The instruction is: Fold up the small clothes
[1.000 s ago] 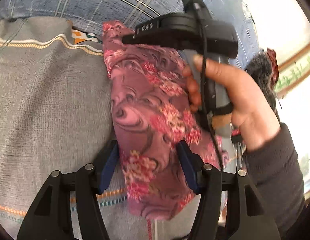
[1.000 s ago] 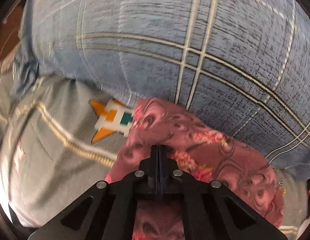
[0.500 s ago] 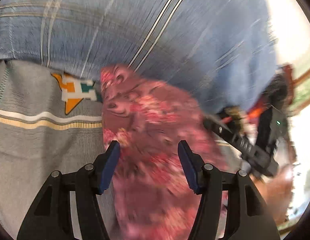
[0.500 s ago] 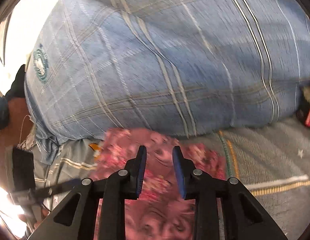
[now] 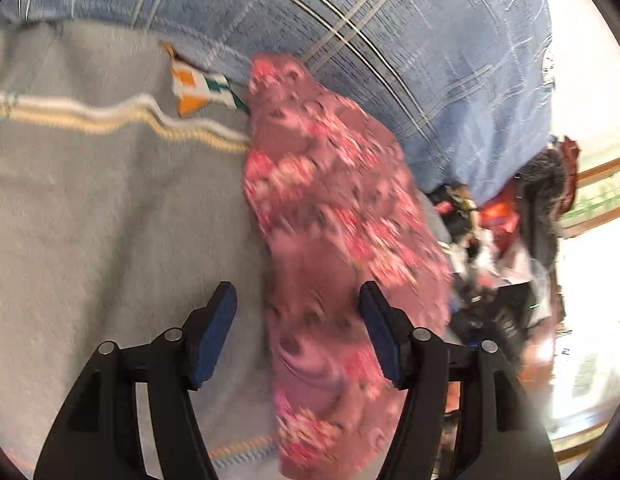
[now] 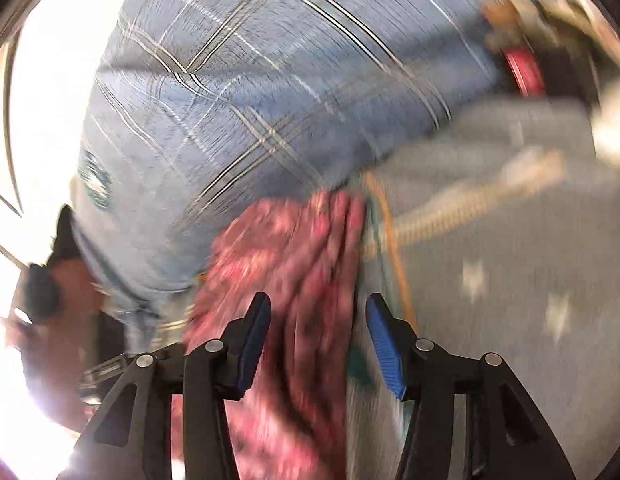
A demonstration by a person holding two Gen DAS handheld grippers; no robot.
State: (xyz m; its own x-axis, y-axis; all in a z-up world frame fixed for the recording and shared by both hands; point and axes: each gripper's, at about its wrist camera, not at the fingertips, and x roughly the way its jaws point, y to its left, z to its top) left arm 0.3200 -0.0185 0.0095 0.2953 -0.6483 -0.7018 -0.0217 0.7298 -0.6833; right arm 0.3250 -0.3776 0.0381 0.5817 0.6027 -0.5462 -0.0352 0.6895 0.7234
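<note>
A pink floral garment (image 5: 333, 248) lies folded in a long strip on the grey blanket (image 5: 102, 220), its far end against a blue plaid cushion (image 5: 409, 40). My left gripper (image 5: 298, 320) is open above its near part, jaws wide, holding nothing. In the right wrist view the same garment (image 6: 294, 272) runs under my right gripper (image 6: 317, 332), which is open and empty. Both views are blurred by motion.
The blue plaid cushion (image 6: 250, 92) rises behind the garment. An orange, white and teal patch (image 5: 198, 88) marks the blanket beside it. Dark clutter and red items (image 5: 501, 240) sit past the blanket's right edge, near a bright window.
My right gripper let go of the garment, opened and pulled away to the side. My left gripper stayed open and drew back a little. The garment stays on the blanket.
</note>
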